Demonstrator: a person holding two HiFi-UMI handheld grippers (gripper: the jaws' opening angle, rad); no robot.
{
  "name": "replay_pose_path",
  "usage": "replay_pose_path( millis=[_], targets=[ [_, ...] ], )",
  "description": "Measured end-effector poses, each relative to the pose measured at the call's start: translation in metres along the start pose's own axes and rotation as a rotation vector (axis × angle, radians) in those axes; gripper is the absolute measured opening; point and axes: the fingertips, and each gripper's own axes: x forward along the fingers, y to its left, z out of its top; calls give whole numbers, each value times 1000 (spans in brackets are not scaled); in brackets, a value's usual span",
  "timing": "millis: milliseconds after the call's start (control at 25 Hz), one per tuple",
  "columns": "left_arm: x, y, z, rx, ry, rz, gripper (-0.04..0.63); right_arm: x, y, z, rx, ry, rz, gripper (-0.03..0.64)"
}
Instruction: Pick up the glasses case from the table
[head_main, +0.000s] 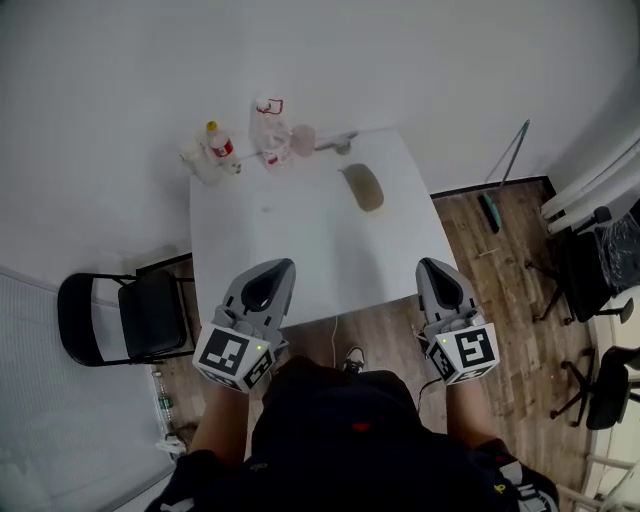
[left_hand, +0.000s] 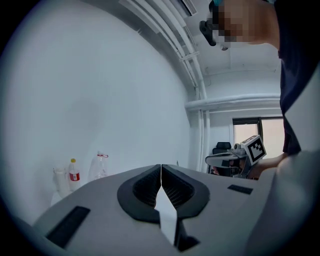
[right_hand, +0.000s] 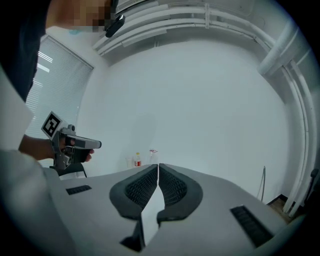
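Observation:
An olive-brown glasses case (head_main: 363, 187) lies on the white table (head_main: 300, 250), toward its far right. My left gripper (head_main: 276, 267) hangs over the table's near left edge, jaws shut with nothing between them. Over the near right corner my right gripper (head_main: 428, 264) is also shut and empty. Both point toward the far wall, well short of the case. The left gripper view shows its shut jaws (left_hand: 161, 166) and the right gripper (left_hand: 235, 159) beyond; the right gripper view shows its shut jaws (right_hand: 158, 166) and the left gripper (right_hand: 75, 144). The case is hidden in both gripper views.
At the table's far edge stand a yellow-capped bottle (head_main: 219, 142), a clear plastic bottle (head_main: 268, 127) and a small cup (head_main: 303, 139). A black folding chair (head_main: 120, 318) stands left of the table. Office chairs (head_main: 600, 270) stand at the right. My shoe (head_main: 353, 358) shows below the table's near edge.

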Motion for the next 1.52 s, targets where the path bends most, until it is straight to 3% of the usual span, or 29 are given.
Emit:
replay_pose_path(
  millis=[200,400,600,640,680,720,1000,1200,1520],
  targets=[
    [23,-1,-6,5,37,42,23,32,-43,-12,1,26,12,23],
    [36,15,-12,-8,53,54,23,81,-47,-47,-22,157,78,25],
    [42,40,-9,-42,49,51,23,125,-56,-72,-11,220,25,26],
    [44,45,-7,-38,50,52,23,135,-58,-78,-11,241,24,57],
    [45,50,-6,-35,52,52,23,146,-59,-86,-11,266,27,158],
    [46,56,-7,-36,54,53,23,158,-61,-94,-16,290,28,217],
    [47,93,-29,-81,88,77,23,250,-84,-177,-6,489,17,330],
    [40,114,-47,-119,120,121,23,306,-102,-229,-8,622,-1,377],
    [25,144,-59,-141,143,183,23,353,-117,-284,-10,810,-43,385]
  ],
)
